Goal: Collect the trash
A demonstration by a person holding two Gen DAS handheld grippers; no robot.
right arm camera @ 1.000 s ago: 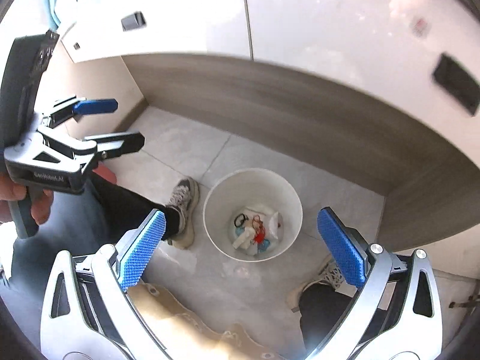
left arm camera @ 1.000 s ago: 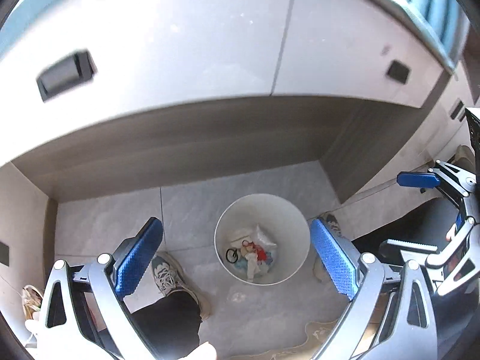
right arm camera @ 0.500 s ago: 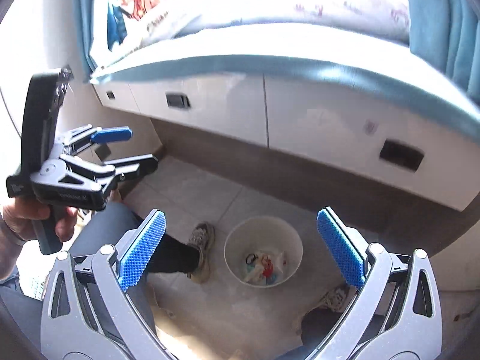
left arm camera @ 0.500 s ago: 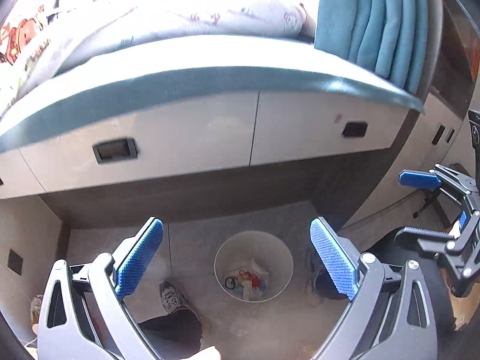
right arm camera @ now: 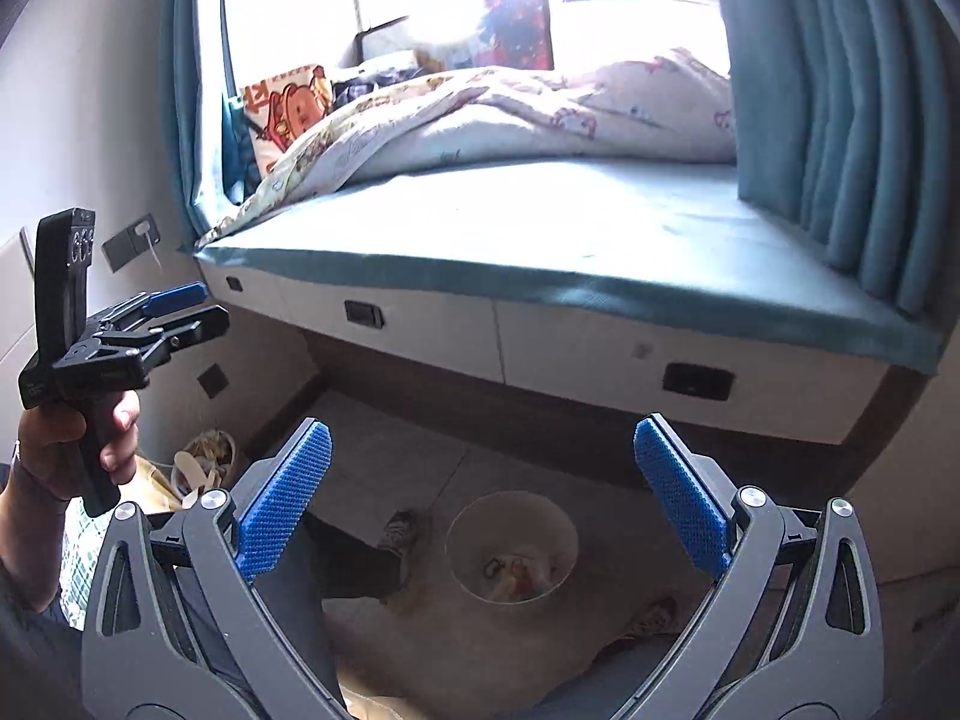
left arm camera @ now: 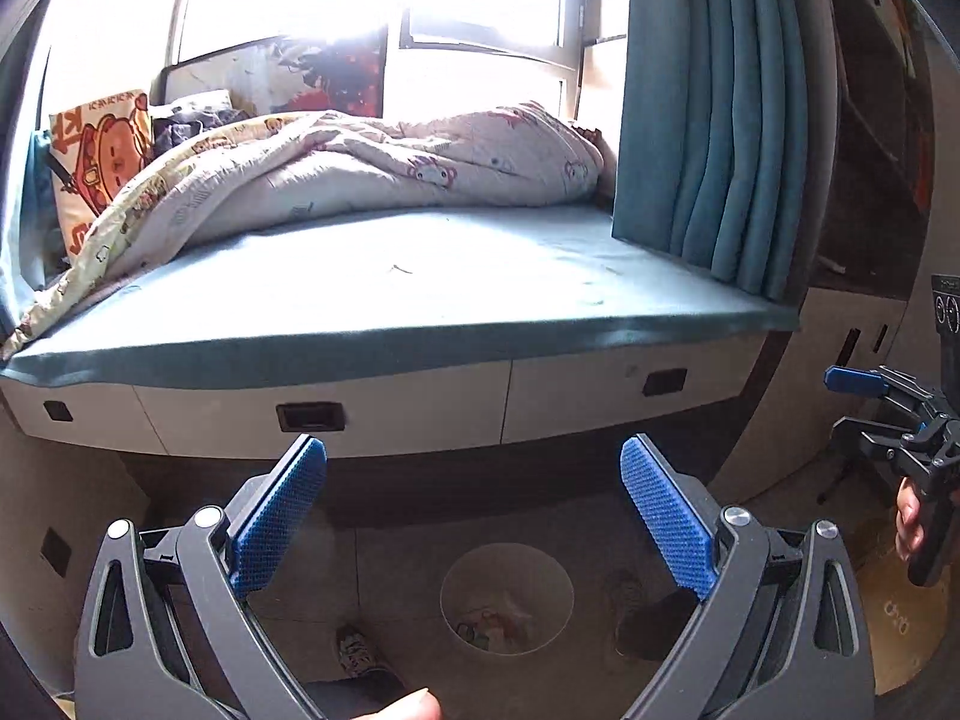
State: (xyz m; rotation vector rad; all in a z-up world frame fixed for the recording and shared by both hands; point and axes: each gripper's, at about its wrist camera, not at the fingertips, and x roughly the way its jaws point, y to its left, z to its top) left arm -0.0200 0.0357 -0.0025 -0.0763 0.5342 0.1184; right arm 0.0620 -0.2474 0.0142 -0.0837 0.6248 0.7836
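left gripper point(left arm camera: 474, 516) jaws wide apart, holding nothing; right gripper point(right arm camera: 480, 498) likewise spread and empty; white trash bin point(right arm camera: 512, 546) on floor tiles below both, under the bed point(left arm camera: 420, 294) edge; trash inside point(right arm camera: 516, 576) small and dim, items hard to tell; shoe point(right arm camera: 401, 531) beside bin, partly cut off by leg

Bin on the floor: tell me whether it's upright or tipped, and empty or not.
Upright and not empty. The bin stands on the floor with its round mouth facing up, and small mixed trash lies at its bottom.
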